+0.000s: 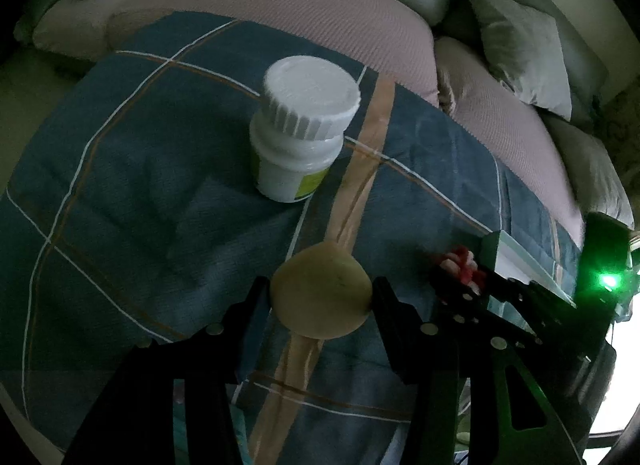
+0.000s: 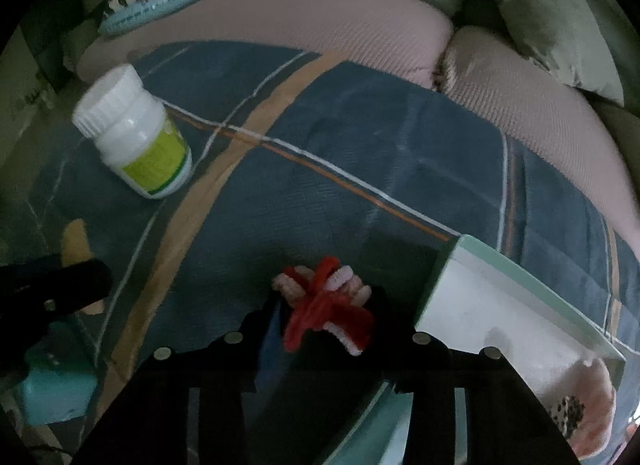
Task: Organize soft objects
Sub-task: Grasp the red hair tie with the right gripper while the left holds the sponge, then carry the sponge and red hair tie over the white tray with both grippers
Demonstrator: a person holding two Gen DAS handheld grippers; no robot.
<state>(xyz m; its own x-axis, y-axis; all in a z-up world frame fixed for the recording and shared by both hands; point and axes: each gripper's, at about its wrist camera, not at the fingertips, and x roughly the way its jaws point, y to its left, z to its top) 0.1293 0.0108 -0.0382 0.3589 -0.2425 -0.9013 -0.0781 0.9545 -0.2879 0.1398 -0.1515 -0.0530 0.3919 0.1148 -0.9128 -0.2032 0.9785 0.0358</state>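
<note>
Holding one soft thing apiece, both grippers are hanging over a blue plaid blanket point(image 1: 132, 185) spread on a sofa, so the sorting is looking partly done and partly pending. The left gripper point(image 1: 320, 297) is clamping a pale round foam ball point(image 1: 320, 297) between its two fingers, just above the blanket's tan stripe. The right gripper point(image 2: 326, 305) is sitting around a red and pink fuzzy bundle point(image 2: 326, 305); its fingers are flanking the bundle closely, and in this dim light I am judging that they are pinching it rather than merely framing it.

A white tray with a mint rim point(image 2: 532, 285) is lying just beside the right gripper, and something pink and speckled point(image 2: 588, 405) is already resting in its near corner, which is suggesting one item stowed. The ball and the bundle are not yet in the tray, so two placements are likely remaining. A white pill bottle point(image 1: 300, 133) is standing upright on the blanket, apart from both grippers; being hard, it is probably not belonging to this job.

The right wrist view is showing the tray's inside and its pink occupant, plus the bottle's yellow-green label. The left wrist view is giving only the tray's edge, but it alone is showing the ball gripped fully, and it is catching the right gripper from the side with a green light glowing.
</note>
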